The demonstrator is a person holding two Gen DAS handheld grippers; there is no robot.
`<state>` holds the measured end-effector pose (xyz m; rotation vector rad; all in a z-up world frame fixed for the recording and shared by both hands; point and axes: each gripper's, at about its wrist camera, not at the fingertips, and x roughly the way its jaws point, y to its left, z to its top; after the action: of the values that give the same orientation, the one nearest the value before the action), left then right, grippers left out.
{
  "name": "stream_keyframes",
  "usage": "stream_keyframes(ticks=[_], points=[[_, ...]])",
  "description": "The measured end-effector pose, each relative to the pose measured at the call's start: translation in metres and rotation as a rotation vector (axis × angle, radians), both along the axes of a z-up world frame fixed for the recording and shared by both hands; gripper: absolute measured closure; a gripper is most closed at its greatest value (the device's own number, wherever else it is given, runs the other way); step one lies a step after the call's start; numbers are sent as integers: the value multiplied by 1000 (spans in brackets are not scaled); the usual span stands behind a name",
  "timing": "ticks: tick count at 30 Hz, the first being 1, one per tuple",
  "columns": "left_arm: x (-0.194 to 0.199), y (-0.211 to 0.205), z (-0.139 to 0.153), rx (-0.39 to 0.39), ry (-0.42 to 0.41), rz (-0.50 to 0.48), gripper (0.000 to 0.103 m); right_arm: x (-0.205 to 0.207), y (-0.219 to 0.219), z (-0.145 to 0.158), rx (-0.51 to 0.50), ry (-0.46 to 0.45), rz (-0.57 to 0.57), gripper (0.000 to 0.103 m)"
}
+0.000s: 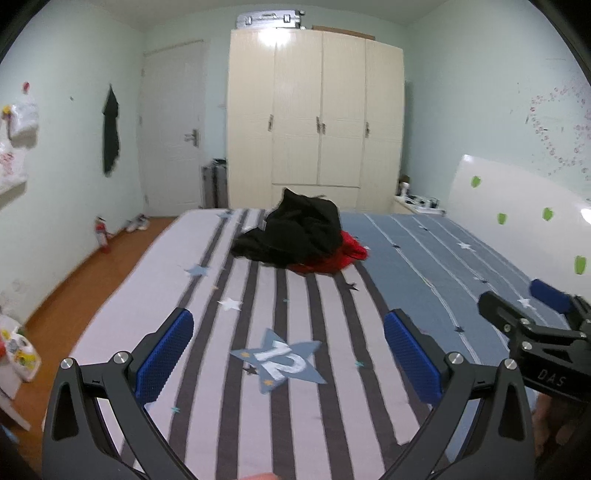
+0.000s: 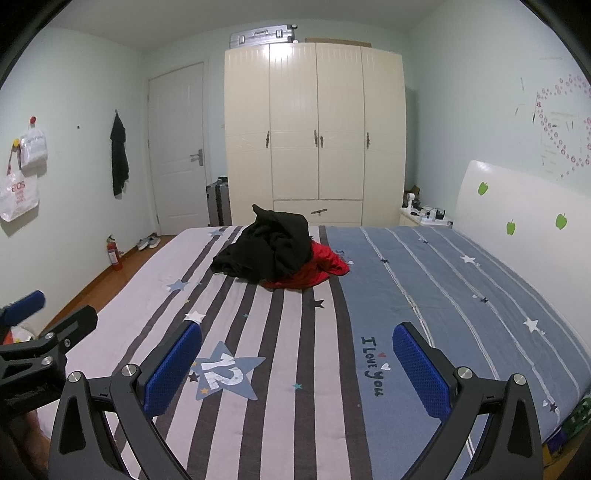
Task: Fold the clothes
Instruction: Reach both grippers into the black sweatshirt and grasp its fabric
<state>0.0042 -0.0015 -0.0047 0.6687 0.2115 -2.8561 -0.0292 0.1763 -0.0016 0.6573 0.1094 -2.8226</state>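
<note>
Left gripper (image 1: pixel 288 354) hangs above the near end of the bed (image 1: pixel 207 406), jaws spread wide, nothing between the blue pads (image 1: pixel 162 362). Right gripper (image 2: pixel 295 369) same deal: wide open, empty, above the bed's near end. In the left wrist view the right gripper shows at 3 o'clock, its own jaws apart; in the right wrist view the left gripper sits at 9 o'clock.

Clothes pile lies mid-bed toward the far end, at 12 o'clock from both grippers and well apart from them. Black garment (image 1: pixel 295 230) is crumpled in a heap on top; red garment (image 1: pixel 332 258) lies under it, sticking out at its 4 o'clock side. Neither is folded.

Bedsheet: grey and dark stripes on the left half, blue with thin white lines on the right half. Star patch with "12" (image 2: pixel 225 373) sits between the right gripper's fingers, closer to the left pad. "I LOVE you" text (image 2: pixel 373 365) is just right of it on the blue part.

Cream wardrobe (image 2: pixel 314 133) stands behind the bed at 12 o'clock, silver suitcase (image 2: pixel 262 35) on top. White door (image 2: pixel 177 147) at 11 o'clock. White headboard (image 2: pixel 517 206) with green apple stickers at 2 o'clock. Red fire extinguisher (image 2: pixel 114 254) on the wood floor at 10 o'clock.
</note>
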Motion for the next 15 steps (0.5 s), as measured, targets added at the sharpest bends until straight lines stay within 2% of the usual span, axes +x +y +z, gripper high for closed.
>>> stream_keyframes(ticks=[7,10,13,15], points=[[-3,-3,-19,-24,4,48,1,-10,8,-17,-34,-49,24,0],[-12,-10,-35,26,-23,7,1,-17,11,-28,-29,-62,17,0],[-25,-17,-57,27,-26,8,1,-33,13,-47,-34,-93,17,0],[-35,-20,-74,1,-4,24,1,-44,12,-63,-6,-85,3,0]])
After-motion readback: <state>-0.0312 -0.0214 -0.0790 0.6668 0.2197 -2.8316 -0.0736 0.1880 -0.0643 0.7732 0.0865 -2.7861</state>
